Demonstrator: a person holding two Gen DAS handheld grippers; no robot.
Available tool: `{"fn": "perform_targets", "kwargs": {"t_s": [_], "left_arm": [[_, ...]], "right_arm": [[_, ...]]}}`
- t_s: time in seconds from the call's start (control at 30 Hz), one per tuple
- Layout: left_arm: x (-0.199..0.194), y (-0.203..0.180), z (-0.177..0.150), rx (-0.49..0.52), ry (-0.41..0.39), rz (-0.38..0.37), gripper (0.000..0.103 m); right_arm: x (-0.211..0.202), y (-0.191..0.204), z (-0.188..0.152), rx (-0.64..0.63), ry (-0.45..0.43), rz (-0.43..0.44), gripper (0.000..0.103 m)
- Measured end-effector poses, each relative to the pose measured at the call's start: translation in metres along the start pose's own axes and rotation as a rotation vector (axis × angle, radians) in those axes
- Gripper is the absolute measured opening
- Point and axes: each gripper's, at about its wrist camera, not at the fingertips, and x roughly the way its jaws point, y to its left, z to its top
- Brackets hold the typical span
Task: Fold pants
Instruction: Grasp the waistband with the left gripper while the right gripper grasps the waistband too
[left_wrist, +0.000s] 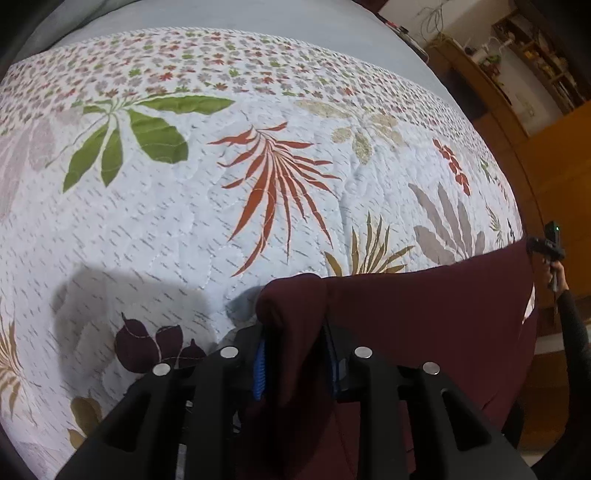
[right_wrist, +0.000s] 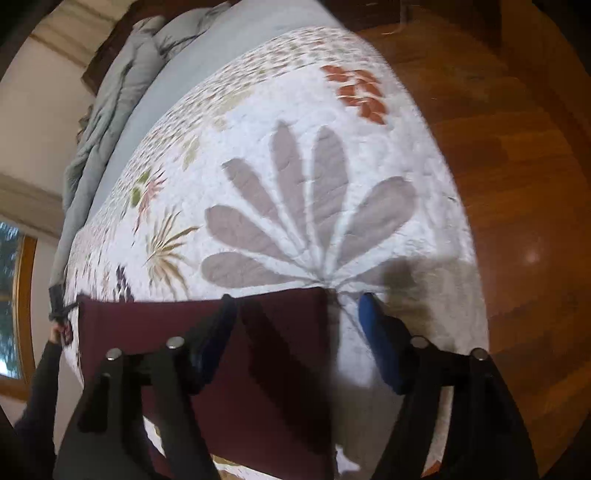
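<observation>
The maroon pants (left_wrist: 424, 314) lie on a white quilt with a leaf print (left_wrist: 184, 206). My left gripper (left_wrist: 295, 354) is shut on a bunched corner of the pants, the cloth pinched between its blue pads. In the right wrist view the pants (right_wrist: 221, 350) lie flat on the quilt (right_wrist: 369, 240) with a straight far edge. My right gripper (right_wrist: 299, 314) is open just above the pants' right corner, with one finger over the cloth and the other over bare quilt. It also shows far right in the left wrist view (left_wrist: 548, 247).
The bed's right edge drops to a wooden floor (right_wrist: 517, 184). A grey duvet (right_wrist: 103, 122) is bunched at the head of the bed. Wooden shelves (left_wrist: 535, 62) stand beyond the bed's far corner. The person's dark sleeve (left_wrist: 572, 332) is at the right.
</observation>
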Motion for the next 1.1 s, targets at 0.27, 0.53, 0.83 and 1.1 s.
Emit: {"fn": "perform_targets", "kwargs": {"t_s": [0.27,0.53,0.83,1.1], "left_arm": [[-0.011,-0.008,-0.004,-0.027,-0.044,0.057,0.022],[-0.062,-0.035,-0.013,-0.001,-0.15,0.048,0.019],[-0.135,-0.084,-0.039,0.072,-0.273,0.001,0.019],[-0.182,-0.11,-0.105,0.104,-0.354,-0.037,0.019]], "right_arm": [[-0.005,0.011,-0.001,-0.039,0.004,0.016,0.024],[-0.057,0.033,-0.019,-0.055,-0.101,-0.01,0.022],[-0.116,0.055,-0.064,-0.086,-0.198,-0.043,0.019],[-0.149,0.047,-0.127,-0.067,-0.256,-0.075,0.019]]}}
